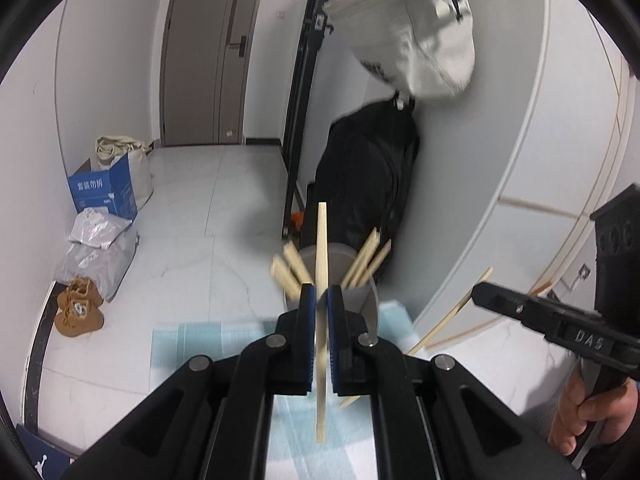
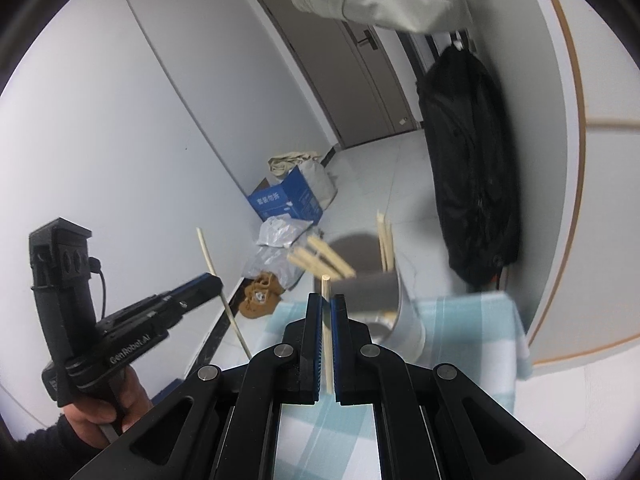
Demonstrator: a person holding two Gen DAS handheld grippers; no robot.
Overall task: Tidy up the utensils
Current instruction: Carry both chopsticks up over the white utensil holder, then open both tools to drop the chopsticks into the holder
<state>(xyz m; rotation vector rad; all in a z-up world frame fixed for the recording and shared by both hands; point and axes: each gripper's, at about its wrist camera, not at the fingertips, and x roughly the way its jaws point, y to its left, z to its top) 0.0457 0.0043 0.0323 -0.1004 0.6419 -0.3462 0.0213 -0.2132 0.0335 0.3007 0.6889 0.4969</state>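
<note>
My left gripper [image 1: 322, 294] is shut on a pale wooden chopstick [image 1: 322, 240] that stands nearly upright between its blue pads. Just beyond it a grey metal holder [image 1: 370, 308] stands on the blue checked cloth [image 1: 200, 340], with several chopsticks [image 1: 292, 266] fanned out of it. My right gripper [image 2: 326, 300] is shut on a second chopstick [image 2: 326, 286], also upright, in front of the same holder [image 2: 368, 292]. Each gripper shows in the other's view: the right gripper [image 1: 478, 295] with its chopstick [image 1: 448, 316], and the left gripper [image 2: 216, 282] with its chopstick [image 2: 204, 248].
A black bag [image 1: 368, 176] leans on the curved wall behind the holder, and a white bag [image 1: 420, 32] hangs above it. On the floor at the left lie a blue cardboard box [image 1: 106, 192], grey parcels [image 1: 100, 248] and brown shoes [image 1: 78, 308]. A hand [image 1: 588, 408] grips the right handle.
</note>
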